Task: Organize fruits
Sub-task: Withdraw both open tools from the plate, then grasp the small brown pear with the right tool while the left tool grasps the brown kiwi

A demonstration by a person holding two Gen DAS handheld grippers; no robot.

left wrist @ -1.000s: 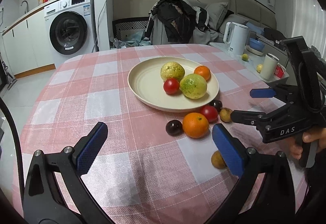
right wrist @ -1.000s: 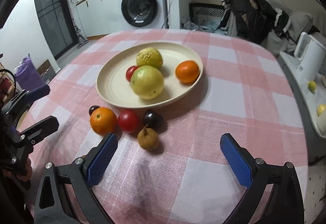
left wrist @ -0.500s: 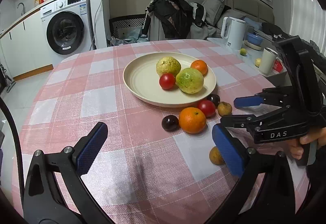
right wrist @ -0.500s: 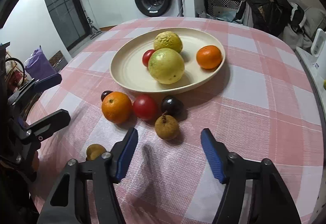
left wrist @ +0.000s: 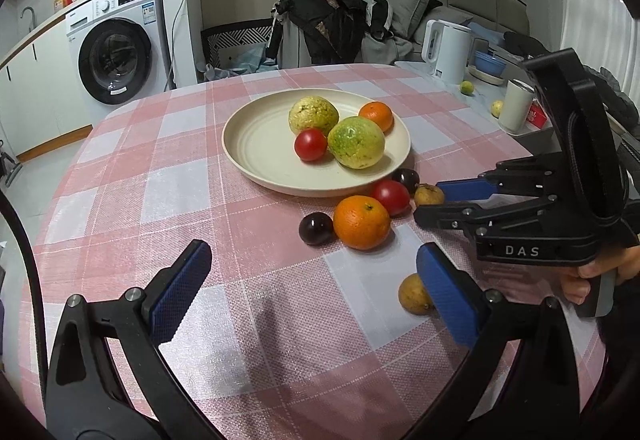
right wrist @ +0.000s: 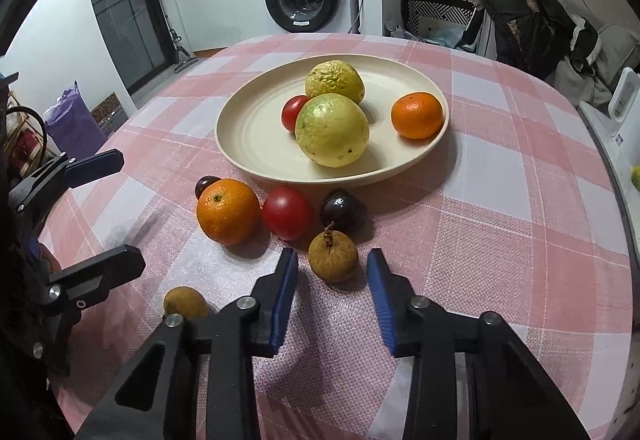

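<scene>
A cream plate [right wrist: 256,136] holds two yellow-green guavas [right wrist: 332,130], a tomato [right wrist: 292,112] and a small orange [right wrist: 417,115]. In front of it on the checked cloth lie an orange [right wrist: 227,210], a tomato [right wrist: 287,213], two dark plums [right wrist: 343,211] and a brown longan [right wrist: 333,256]. My right gripper [right wrist: 332,269] is narrowed around that longan, with a small gap on each side. A second brown longan [left wrist: 414,294] lies by the right finger [left wrist: 448,292] of my left gripper [left wrist: 312,272], which is wide open and holds nothing.
A white kettle [left wrist: 444,52], a cup [left wrist: 518,104] and small fruits stand on a side counter to the right. A chair draped with dark clothes [left wrist: 328,24] stands behind the table, a washing machine [left wrist: 120,44] at the back left. A hand [left wrist: 600,272] holds the right gripper.
My right gripper has moved forward to the brown longan and its jaws have narrowed from wide open to just around it. The left gripper has shifted only slightly.
</scene>
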